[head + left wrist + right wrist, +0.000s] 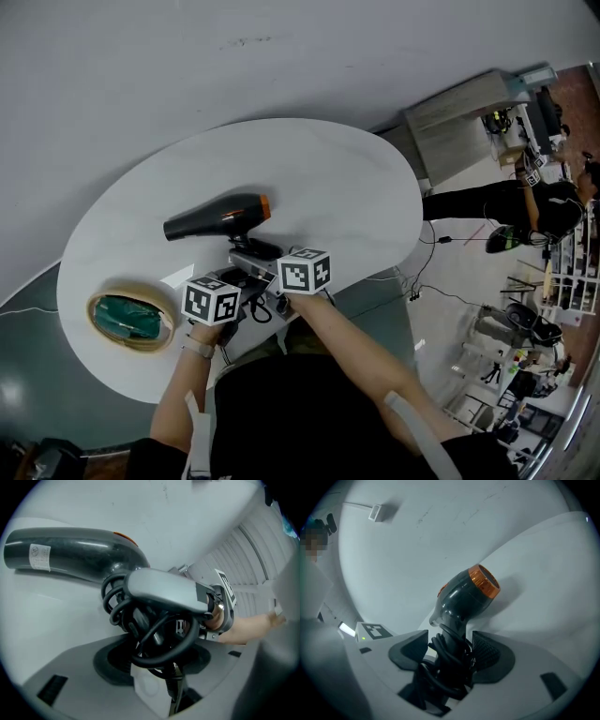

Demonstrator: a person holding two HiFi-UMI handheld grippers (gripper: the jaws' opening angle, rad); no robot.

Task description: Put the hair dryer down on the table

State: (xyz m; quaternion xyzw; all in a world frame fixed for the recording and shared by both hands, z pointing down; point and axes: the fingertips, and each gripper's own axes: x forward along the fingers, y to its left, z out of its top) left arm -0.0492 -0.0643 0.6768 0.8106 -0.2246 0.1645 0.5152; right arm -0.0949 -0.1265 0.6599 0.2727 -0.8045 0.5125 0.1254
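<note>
Two claws: right claw [450, 639] apparently grips the hair dryer [220, 217] handle, left claw [154, 665] gapes alongside.

A round white table [356, 178] carries two things — a black hair dryer [211, 217] with an orange ring, lying on its side near the middle, and a round tan basket [141, 343] with green contents, near the left edge.

Black top [309, 412], pale shoulder straps [417, 427], pale wrist band [198, 348]. White marker cubes [306, 270] with black squares; tiny green light [363, 639] beside one cube. Grey smooth shell on left gripper [157, 663], small dark slots. Same grey on right gripper [451, 646]; black cross-hatched pads [487, 651].
</note>
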